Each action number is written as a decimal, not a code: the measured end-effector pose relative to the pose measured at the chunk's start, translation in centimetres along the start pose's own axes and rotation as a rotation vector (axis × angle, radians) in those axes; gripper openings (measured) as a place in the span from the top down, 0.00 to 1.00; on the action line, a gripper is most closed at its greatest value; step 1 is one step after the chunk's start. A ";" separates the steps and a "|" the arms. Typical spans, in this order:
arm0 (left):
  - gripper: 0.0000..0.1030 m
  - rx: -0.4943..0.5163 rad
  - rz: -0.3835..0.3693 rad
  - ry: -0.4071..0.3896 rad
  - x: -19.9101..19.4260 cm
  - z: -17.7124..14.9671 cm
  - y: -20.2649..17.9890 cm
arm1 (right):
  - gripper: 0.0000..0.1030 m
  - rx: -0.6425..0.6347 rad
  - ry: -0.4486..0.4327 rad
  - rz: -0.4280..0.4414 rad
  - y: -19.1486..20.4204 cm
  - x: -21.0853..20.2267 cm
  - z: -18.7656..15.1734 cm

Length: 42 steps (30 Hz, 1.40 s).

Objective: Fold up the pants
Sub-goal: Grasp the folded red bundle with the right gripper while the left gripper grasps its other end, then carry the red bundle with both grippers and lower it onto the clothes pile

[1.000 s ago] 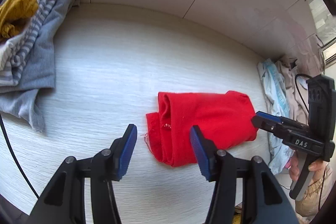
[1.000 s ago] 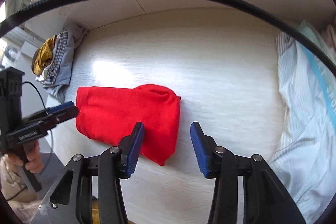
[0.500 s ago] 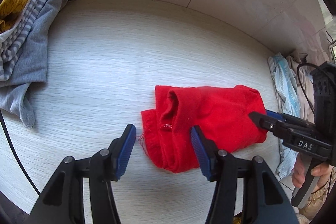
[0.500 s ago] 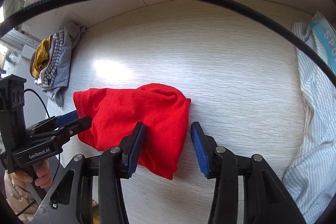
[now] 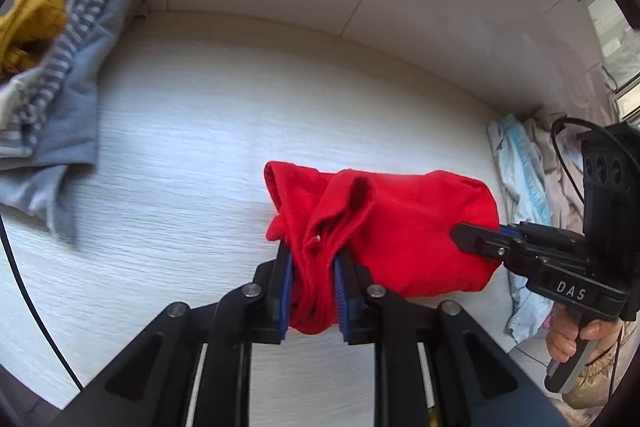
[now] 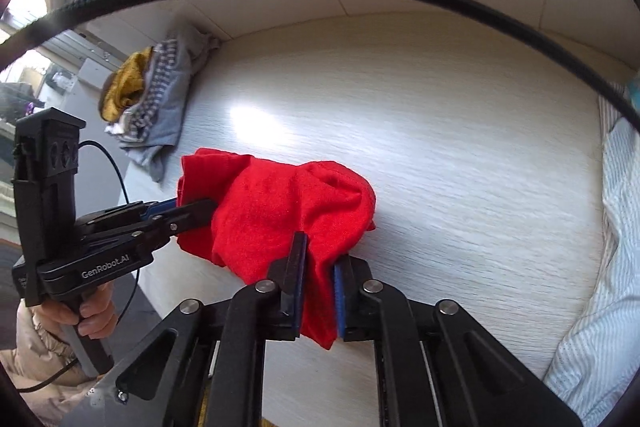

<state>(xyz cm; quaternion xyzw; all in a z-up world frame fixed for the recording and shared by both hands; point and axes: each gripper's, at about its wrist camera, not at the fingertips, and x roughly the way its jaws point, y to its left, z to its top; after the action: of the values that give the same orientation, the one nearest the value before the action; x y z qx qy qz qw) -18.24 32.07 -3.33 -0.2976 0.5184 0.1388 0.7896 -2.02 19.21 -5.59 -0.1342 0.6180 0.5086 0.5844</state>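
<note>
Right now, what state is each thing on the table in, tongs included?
Red pants: folded into a bundle, gripped at both ends.
Left tongs: closing, pads pressing on the pants.
Right tongs: closing, pads pressing on the pants.
Grey pile: rumpled, untouched.
Pale pile: loose, untouched.

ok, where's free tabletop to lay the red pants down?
Bare table between the grey-and-yellow clothes pile and the red pants, back to the wall. More between pants and striped pale laundry. Crowded at both side edges.
</note>
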 end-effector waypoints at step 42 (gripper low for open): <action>0.66 0.166 0.147 -0.074 -15.2 13.4 28.9 | 0.86 -0.087 -0.098 -0.095 29.2 11.4 16.9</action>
<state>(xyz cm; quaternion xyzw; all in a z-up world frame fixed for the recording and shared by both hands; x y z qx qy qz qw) -30.08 64.31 4.72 -0.1871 0.5190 0.1637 0.8178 -17.48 50.43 1.79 -0.1637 0.5586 0.5126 0.6312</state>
